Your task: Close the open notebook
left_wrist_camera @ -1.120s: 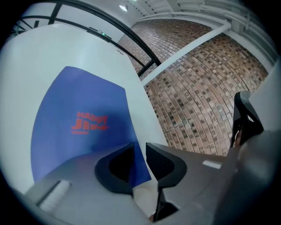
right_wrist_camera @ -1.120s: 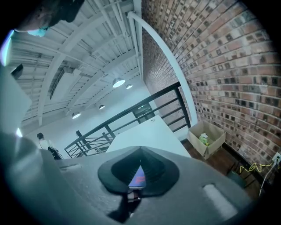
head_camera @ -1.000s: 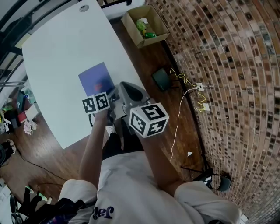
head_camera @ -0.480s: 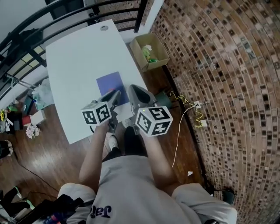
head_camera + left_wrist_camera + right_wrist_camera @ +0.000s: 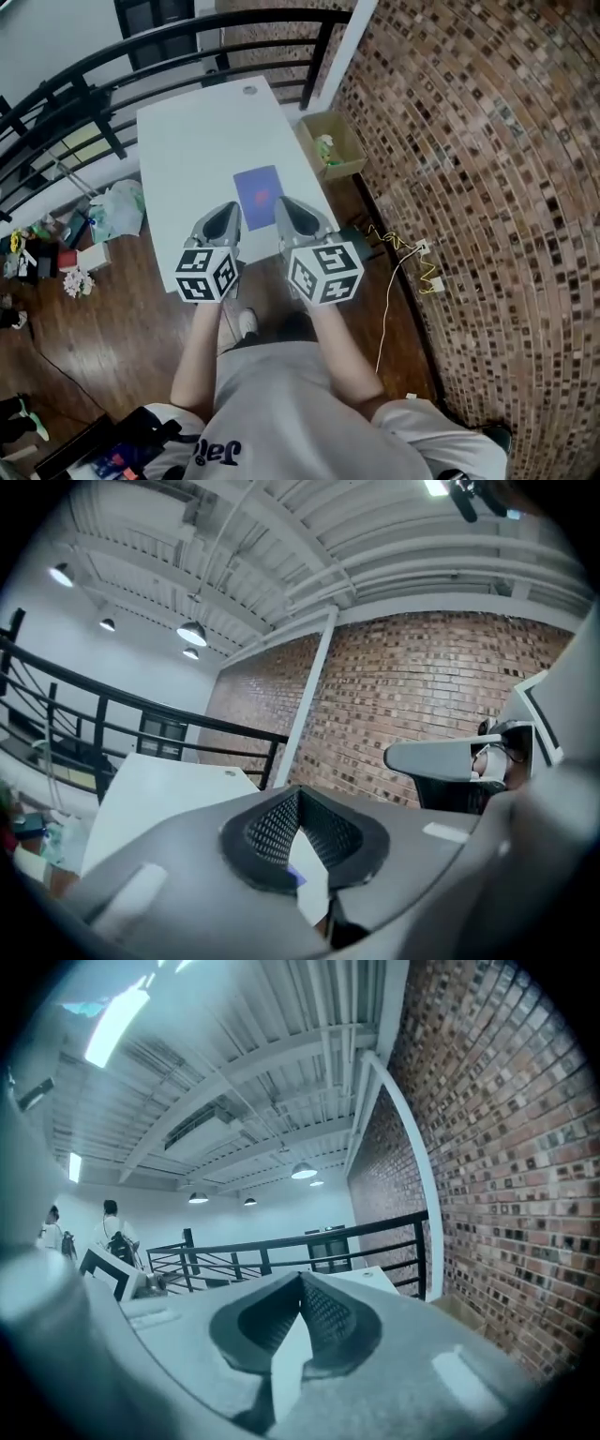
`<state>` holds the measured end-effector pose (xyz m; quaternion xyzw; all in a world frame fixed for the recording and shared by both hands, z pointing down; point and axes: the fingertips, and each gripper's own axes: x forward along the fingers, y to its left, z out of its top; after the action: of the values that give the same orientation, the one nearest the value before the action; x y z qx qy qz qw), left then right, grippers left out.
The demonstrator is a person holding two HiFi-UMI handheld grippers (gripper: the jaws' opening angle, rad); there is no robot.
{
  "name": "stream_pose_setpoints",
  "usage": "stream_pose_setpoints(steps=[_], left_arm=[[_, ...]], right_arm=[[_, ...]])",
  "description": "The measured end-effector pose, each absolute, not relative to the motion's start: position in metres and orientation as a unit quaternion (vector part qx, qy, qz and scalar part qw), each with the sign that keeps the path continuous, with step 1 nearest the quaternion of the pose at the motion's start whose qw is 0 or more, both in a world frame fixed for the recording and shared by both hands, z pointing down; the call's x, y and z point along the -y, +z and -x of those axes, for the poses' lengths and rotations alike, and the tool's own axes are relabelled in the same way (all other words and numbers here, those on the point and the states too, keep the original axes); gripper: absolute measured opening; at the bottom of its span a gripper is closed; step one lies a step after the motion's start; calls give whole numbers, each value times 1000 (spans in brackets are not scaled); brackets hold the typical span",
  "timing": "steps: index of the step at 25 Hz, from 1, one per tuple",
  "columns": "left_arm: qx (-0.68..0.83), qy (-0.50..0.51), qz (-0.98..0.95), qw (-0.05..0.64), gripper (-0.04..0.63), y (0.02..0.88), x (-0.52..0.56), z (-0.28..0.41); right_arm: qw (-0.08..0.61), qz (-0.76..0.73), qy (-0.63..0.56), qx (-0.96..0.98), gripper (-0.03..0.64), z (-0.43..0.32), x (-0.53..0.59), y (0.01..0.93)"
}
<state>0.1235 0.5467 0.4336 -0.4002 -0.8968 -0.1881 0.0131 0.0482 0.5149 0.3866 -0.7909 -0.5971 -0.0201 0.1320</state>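
The notebook [image 5: 259, 190] lies closed on the white table [image 5: 187, 141], its purple cover up with a small red mark. Both grippers hang raised in the air on the near side of it, off the table, pointing about level toward the railing. My left gripper [image 5: 228, 208] has just been closing and is now shut, with nothing between its pads [image 5: 272, 827]. My right gripper [image 5: 286, 202] is shut too, its fingertips meeting with nothing held [image 5: 302, 1276]. A sliver of the blue cover [image 5: 292, 876] shows below the left jaws.
A cardboard box [image 5: 333, 145] with green items stands on the wooden floor right of the table. A brick wall [image 5: 469, 141] runs along the right, with a yellow cable [image 5: 403, 251] at its foot. A black railing [image 5: 112, 89] lies beyond, bags [image 5: 108, 211] at left.
Both grippers have risen and drawn back from the notebook toward the person. The left one has rolled level. The view has lifted, so the table looks farther away.
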Motion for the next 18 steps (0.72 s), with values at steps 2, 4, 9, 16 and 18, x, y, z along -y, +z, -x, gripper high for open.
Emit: stream_pose_setpoints(steps=[2,4,9,16,18], left_arm=[[889,-188,417,1,17,426,-533,-135],[885,-179,431,-3,17,419,-515,-145],[860,-62,507,-3,17,385,-451,-172],[840,-69,538,29,17,409,-294,-120],[847,-71,525,36,17,409,-252,-99]], right_arm=[[122,801,-21,586,-8,-55,-502,381],[115,810,-19,575,-8,-64,-487,376],[77,839,-20,538,-8,-78,-420,360],[123,842,-49,523,-9,-29,-278,403],[137,849,-56,507,-8,-29,-241,408]])
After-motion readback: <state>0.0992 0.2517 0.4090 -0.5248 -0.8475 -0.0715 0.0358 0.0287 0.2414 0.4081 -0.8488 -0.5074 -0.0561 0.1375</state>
